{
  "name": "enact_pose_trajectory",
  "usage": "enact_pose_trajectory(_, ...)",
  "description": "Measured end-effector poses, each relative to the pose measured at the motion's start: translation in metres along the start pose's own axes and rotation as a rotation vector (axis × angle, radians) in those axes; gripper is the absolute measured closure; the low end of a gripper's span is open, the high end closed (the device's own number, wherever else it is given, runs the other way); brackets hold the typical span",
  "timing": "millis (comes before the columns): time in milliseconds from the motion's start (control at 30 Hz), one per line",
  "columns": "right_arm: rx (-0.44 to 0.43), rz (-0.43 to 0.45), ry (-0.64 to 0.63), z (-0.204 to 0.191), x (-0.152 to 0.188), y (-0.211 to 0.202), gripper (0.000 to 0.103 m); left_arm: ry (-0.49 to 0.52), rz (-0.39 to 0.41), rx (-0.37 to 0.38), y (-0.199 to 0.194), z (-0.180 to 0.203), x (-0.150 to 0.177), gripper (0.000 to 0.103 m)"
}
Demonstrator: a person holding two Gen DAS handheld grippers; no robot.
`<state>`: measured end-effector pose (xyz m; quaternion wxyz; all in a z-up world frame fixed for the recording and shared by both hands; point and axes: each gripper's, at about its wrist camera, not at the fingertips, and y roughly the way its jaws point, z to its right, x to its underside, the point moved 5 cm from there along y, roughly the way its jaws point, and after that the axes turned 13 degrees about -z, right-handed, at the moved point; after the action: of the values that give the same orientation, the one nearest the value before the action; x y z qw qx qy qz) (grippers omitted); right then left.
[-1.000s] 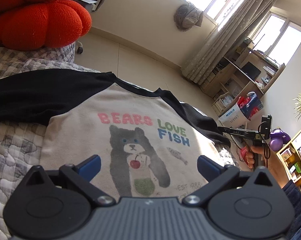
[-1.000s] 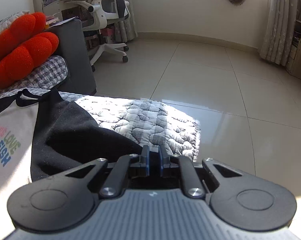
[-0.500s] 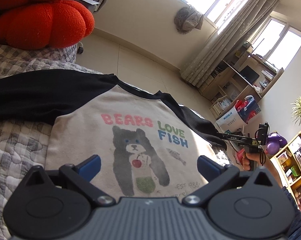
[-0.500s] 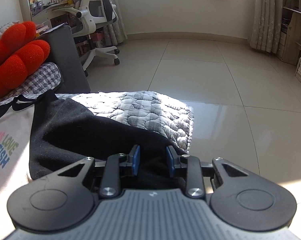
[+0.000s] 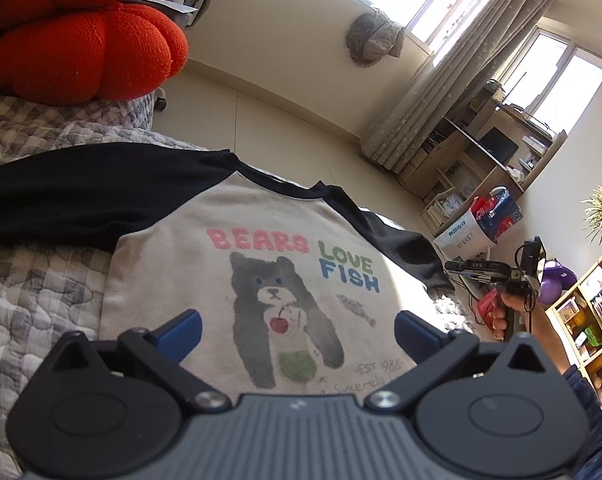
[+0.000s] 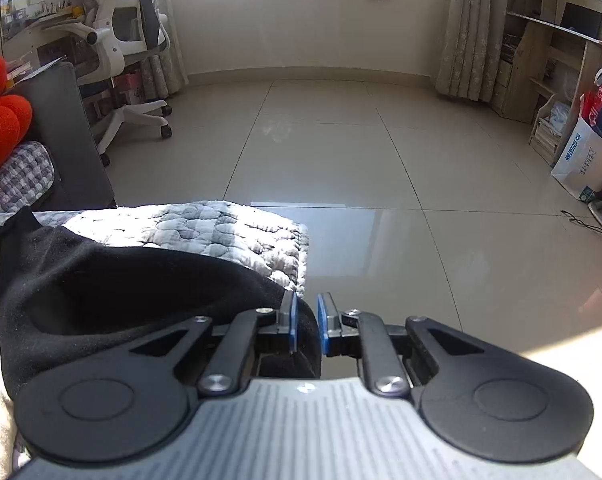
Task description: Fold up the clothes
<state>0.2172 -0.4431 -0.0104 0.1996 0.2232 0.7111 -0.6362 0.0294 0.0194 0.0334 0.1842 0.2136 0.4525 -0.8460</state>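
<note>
While my left gripper [image 5: 297, 330] hovers low over the shirt [image 5: 229, 264], its blue pads are spread wide with nothing between them, one on either side of the printed bear. That shirt lies flat and face up on the quilted grey cover [image 5: 33, 312], cream in the body with black sleeves, the words BEARS LOVE FISH across the chest. One black sleeve [image 5: 81, 188] stretches out toward the red knotted cushion [image 5: 85, 40] at the far end of the cover. My right gripper [image 6: 305, 326] is at the other sleeve [image 6: 113, 280], near the cover's edge above the tiled floor [image 6: 341, 152]; its pads are drawn close together with the end of the black sleeve between them, though a slim gap shows on one side, so I can't say how firmly the cloth is pinched. From the left wrist view I can see my right hand [image 5: 509, 312] on that gripper's handle, past the shirt's far side. As for containers, a white bag [image 5: 467, 236] stands on the floor by the wooden shelves [image 5: 477, 160], with red and blue packets [image 5: 497, 210] poking out of its top; what they are I can't tell. More shelf cubbies [image 5: 589, 316] at the right hold small colourful items too blurred to name. A white office chair [image 6: 129, 52] sits by the wall.
</note>
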Motion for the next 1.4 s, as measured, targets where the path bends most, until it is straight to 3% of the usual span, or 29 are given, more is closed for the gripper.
enact_pose_trajectory(267,-0.161,-0.032,0.168,0.011,0.026,-0.008,0.085,-0.038,0.026,-0.013,-0.007,-0.006,-0.003,0.0)
enact_pose_trajectory(367,-0.221,-0.044,0.23,0.015,0.036,-0.011,0.074,-0.047,0.022,-0.027,-0.007,-0.009,-0.002,0.0)
enact_pose_trajectory(500,-0.331,-0.048,0.446,0.041,0.058,-0.003,0.071,-0.067,0.032,-0.033,-0.012,-0.013,-0.002,0.0)
enact_pose_trajectory(533,-0.359,-0.048,0.502,0.048,0.063,-0.001,0.063,-0.069,0.033,-0.034,-0.014,-0.013,-0.002,0.0)
enact_pose_trajectory(567,-0.387,-0.049,0.558,0.055,0.069,0.001,0.043,-0.072,0.036,-0.035,-0.016,-0.014,-0.002,0.0)
enact_pose_trajectory(600,-0.415,-0.049,0.614,0.062,0.074,0.003,0.035,-0.076,0.039,-0.036,-0.019,-0.015,-0.002,0.0)
enact_pose_trajectory(667,-0.471,-0.051,0.726,0.076,0.085,0.008,0.034,-0.084,0.046,-0.038,-0.023,-0.018,-0.002,0.0)
enact_pose_trajectory(733,-0.526,-0.051,0.838,0.09,0.096,0.012,0.027,-0.104,0.052,-0.051,-0.026,-0.024,-0.002,0.0)
enact_pose_trajectory(800,-0.581,-0.052,0.95,0.104,0.107,0.016,0.013,-0.124,0.059,-0.064,-0.028,-0.03,-0.003,0.0)
enact_pose_trajectory(900,-0.663,-0.053,1.119,0.126,0.122,0.022,0.009,-0.153,0.054,-0.104,-0.028,-0.041,-0.001,0.0)
enact_pose_trajectory(1167,-0.732,-0.128,1.321,0.118,0.118,0.061,0.008,-0.226,0.038,-0.154,-0.028,-0.069,0.001,0.0)
enact_pose_trajectory(1333,-0.771,-0.177,1.442,0.111,0.114,0.086,0.009,-0.22,0.026,-0.176,-0.026,-0.073,0.003,0.0)
enact_pose_trajectory(1367,-0.764,-0.144,1.443,0.114,0.112,0.083,0.024,-0.221,0.024,-0.179,-0.026,-0.074,0.003,0.0)
enact_pose_trajectory(1400,-0.754,-0.098,1.437,0.118,0.109,0.077,0.048,-0.221,0.025,-0.18,-0.026,-0.075,0.003,0.0)
